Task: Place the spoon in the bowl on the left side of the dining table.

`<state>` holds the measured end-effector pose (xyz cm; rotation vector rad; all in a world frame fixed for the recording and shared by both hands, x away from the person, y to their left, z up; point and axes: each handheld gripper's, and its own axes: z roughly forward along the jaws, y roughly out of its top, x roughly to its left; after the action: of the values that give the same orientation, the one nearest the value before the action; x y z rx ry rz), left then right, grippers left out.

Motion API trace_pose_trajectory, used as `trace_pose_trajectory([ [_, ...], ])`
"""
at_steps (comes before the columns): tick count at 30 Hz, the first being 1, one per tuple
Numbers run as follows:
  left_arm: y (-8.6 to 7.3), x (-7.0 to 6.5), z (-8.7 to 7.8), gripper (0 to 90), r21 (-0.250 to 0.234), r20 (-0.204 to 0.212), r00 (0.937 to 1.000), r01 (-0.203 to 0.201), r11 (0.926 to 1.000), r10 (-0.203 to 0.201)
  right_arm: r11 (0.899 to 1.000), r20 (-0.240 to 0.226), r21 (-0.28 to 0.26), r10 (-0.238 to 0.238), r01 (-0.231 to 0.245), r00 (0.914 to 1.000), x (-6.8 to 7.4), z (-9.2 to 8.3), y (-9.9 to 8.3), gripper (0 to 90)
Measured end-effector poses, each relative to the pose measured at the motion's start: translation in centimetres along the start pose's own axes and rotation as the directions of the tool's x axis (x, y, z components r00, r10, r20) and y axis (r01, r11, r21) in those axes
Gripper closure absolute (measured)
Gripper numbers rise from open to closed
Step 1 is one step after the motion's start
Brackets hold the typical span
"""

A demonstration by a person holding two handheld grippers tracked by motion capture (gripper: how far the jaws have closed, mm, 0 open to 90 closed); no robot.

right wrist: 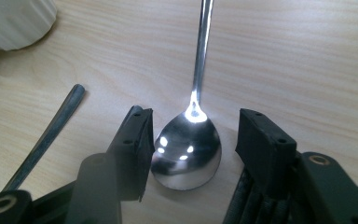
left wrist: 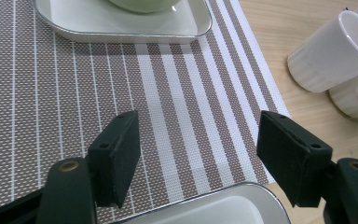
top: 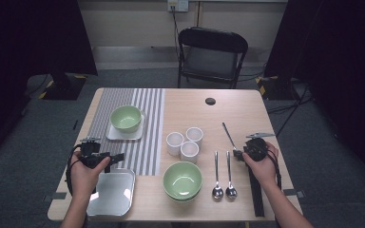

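The pale wood-grain table (top: pixel 247 107) is carrying a woven striped placemat (top: pixel 138 123) and a glossy rounded-square tray (top: pixel 111 192); the left gripper (left wrist: pixel 193 158) is hovering over the mat, its flat black jaws standing wide with nothing between them; the right gripper (right wrist: pixel 191 154) is straddling the polished steel spoon (right wrist: pixel 189 149), whose oval bowl is lying flat on the table between the parted pads, seemingly ungripped.

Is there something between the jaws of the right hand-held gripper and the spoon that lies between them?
No, nothing visible. The spoon lies on bare table between the open jaws of the right hand-held gripper; its bowl is at the left pad, with a gap to the right one.
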<state>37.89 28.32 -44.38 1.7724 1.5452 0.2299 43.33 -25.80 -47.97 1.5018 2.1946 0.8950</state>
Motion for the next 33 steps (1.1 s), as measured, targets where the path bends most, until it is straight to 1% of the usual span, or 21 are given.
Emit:
trace_pose_trajectory([
  [5, -0.04, 0.09, -0.11, 30.6, -0.001, 0.002, 1.0, 0.003, 1.0, -0.003, 1.0, 0.003, 0.012, -0.009, 0.009, 1.0, 0.39, 0.34, -0.26, 46.4],
  [8, -0.03, 0.07, -0.09, 30.6, -0.001, 0.002, 1.0, 0.004, 1.0, -0.004, 1.0, 0.023, 0.001, -0.026, 0.026, 0.9994, 0.54, 0.4, -0.4, 50.1],
  [9, -0.04, 0.06, -0.08, 30.6, -0.001, 0.003, 1.0, 0.005, 1.0, -0.005, 0.999, 0.033, 0.004, -0.041, 0.041, 0.9986, 0.59, 0.36, -0.46, 52.1],
  [10, -0.02, 0.06, -0.09, 30.6, -0.002, 0.002, 1.0, 0.002, 1.0, -0.002, 0.999, 0.042, -0.002, -0.047, 0.048, 0.998, 0.63, 0.4, -0.49, 52.8],
  [13, -0.01, 0.05, -0.08, 30.6, -0.001, 0.004, 1.0, 0.001, 1.0, -0.001, 0.999, 0.032, -0.004, -0.042, 0.042, 0.9986, 0.58, 0.36, -0.55, 52.4],
  [17, -0.02, 0.01, -0.03, 30.6, 0.0, 0.002, 1.0, 0.003, 1.0, -0.003, 0.999, 0.045, -0.004, -0.046, 0.046, 0.9979, 0.61, 0.37, -0.55, 54.0],
  [19, 0.01, -0.04, -0.05, 30.7, 0.0, 0.003, 1.0, 0.001, 1.0, -0.001, 0.999, 0.044, -0.003, -0.045, 0.045, 0.998, 0.61, 0.36, -0.51, 54.5],
  [28, -0.02, -0.02, 0.01, 30.7, 0.0, 0.002, 1.0, 0.001, 1.0, -0.001, 1.0, 0.012, 0.008, 0.007, -0.007, 0.9999, 0.16, 0.33, -0.2, 54.1],
  [29, -0.02, -0.01, 0.03, 30.7, 0.001, 0.001, 1.0, 0.001, 1.0, -0.001, 1.0, 0.005, 0.009, 0.003, -0.003, 1.0, 0.11, 0.36, -0.17, 53.0],
  [30, -0.03, -0.01, 0.03, 30.7, 0.002, 0.003, 1.0, 0.001, 1.0, -0.001, 1.0, 0.002, 0.011, 0.001, -0.001, 1.0, 0.11, 0.33, -0.16, 49.5],
  [33, -0.06, 0.02, 0.11, 30.7, 0.006, 0.001, 1.0, 0.0, 1.0, 0.0, 1.0, -0.01, -0.015, 0.005, -0.005, 0.9999, -0.01, 0.09, -0.06, 45.7],
])
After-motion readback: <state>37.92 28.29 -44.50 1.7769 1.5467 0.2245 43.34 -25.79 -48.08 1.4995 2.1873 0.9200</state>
